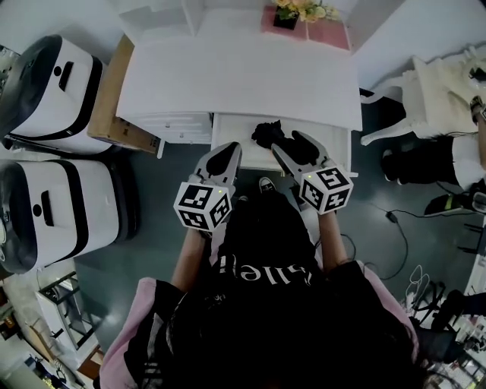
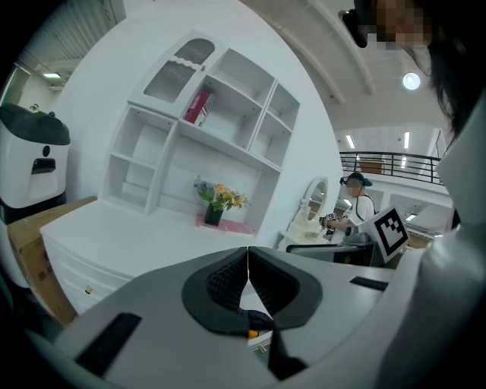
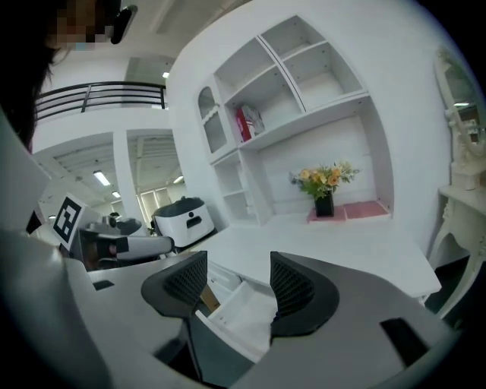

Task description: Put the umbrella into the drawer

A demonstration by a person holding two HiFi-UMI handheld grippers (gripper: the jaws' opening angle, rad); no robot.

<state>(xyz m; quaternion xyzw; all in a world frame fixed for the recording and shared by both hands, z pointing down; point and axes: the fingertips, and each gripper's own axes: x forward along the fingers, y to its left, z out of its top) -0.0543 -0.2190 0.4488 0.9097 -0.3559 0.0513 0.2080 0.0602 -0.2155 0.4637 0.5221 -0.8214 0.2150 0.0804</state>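
The black folded umbrella [image 1: 266, 134] lies inside the open drawer [image 1: 236, 131] of the white desk [image 1: 235, 72], in the middle part of it. The drawer floor to its left is bare white. The drawer front juts out past the desk edge toward the person.

The right gripper [image 1: 287, 143] hangs over the drawer just right of the umbrella. Its jaws are apart with nothing between them, and its own view shows only the drawer interior [image 3: 241, 308] in the gap. The left gripper [image 1: 231, 150] sits at the drawer's front left edge with its jaws [image 2: 247, 258] pressed together, tips meeting, holding nothing.

A small drawer unit [image 1: 178, 126] adjoins on the left. A flower pot [image 1: 286, 17] on a pink mat stands at the desk's back. A cardboard box [image 1: 106, 87] leans on the desk's left end, and 2 white machines [image 1: 53, 83] [image 1: 57, 213] stand beyond it. A white chair [image 1: 429, 91] stands to the right, well apart.
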